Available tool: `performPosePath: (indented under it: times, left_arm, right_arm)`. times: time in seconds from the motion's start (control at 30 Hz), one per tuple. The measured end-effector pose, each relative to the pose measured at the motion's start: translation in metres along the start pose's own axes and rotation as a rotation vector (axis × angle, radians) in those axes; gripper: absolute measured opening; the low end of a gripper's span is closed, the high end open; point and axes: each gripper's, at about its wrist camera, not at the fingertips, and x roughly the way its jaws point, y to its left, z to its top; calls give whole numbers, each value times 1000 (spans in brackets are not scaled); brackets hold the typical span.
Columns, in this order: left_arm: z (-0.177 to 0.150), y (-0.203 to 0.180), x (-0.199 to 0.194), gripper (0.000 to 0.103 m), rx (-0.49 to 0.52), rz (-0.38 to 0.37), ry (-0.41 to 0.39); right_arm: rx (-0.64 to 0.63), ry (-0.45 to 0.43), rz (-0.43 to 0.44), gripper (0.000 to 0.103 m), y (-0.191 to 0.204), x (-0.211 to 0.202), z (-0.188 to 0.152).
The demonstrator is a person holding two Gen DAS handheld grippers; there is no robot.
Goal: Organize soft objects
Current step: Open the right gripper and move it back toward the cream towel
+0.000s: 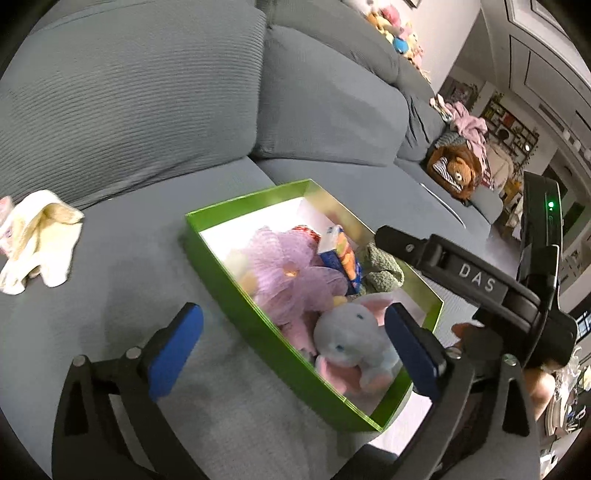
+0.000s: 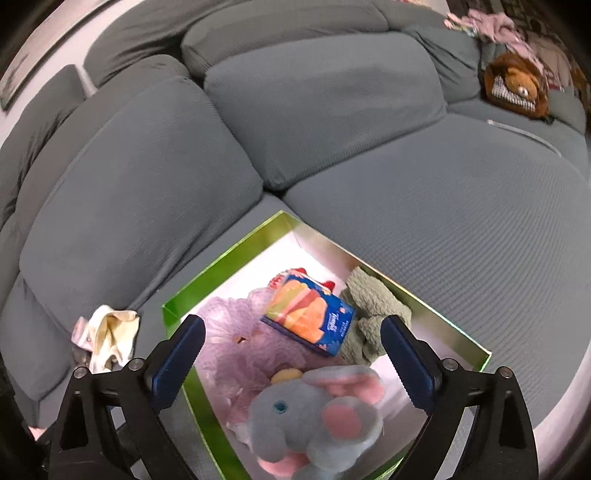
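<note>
A green box (image 1: pixel 236 295) (image 2: pixel 192 291) stands on the grey sofa seat. In it lie a grey and pink plush elephant (image 1: pixel 351 339) (image 2: pixel 314 413), a purple mesh puff (image 1: pixel 291 277) (image 2: pixel 229 339), a blue tissue pack (image 1: pixel 340 254) (image 2: pixel 310 314) and a green cloth (image 1: pixel 380 269) (image 2: pixel 373 314). A cream cloth (image 1: pixel 40 232) (image 2: pixel 110 336) lies on the seat left of the box. My left gripper (image 1: pixel 295 347) is open and empty over the box's near left side. My right gripper (image 2: pixel 291 358) is open and empty above the elephant; its body shows in the left wrist view (image 1: pixel 476 284).
Grey sofa back cushions (image 1: pixel 129 92) (image 2: pixel 325 96) rise behind the box. A brown plush lion (image 1: pixel 458 170) (image 2: pixel 517 85) and pink clothes (image 1: pixel 469 125) lie at the sofa's far right. Small plush toys (image 1: pixel 399 29) sit on the sofa back.
</note>
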Motion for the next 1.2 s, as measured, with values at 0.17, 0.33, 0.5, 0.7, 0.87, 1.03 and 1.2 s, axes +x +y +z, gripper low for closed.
performPosePath:
  times: [0.17,0.33,0.5,0.7,0.87,1.03,1.2]
  left_arm:
    - [-15,26,-35,100,-51,34,-73]
    - [-40,64,-67,100,-90,148,-141]
    - [-66,112,-96,100,-151,239,-188]
    - [-93,174,-118,100,-288,295,-270]
    - [-106,207,-114,100,-380,399,-282]
    - [-112,225,-120,100,-448,473,-290]
    - [-112,242,-129,100,-497,555,-304]
  right_arm:
    - [-70,-29,26,97,25,-10,-3]
    - [-166,-45,39,97,56,-17,-13]
    - [-264,-44,72,97,92,-20,-24]
    - [-373,-74,42,97,136,-18,-43]
    - [-479,-83,20,97,168,-7,-62]
    - [-491,-43,58,97,194,12,-79]
    - [-432,82,192,97,221,45,-91]
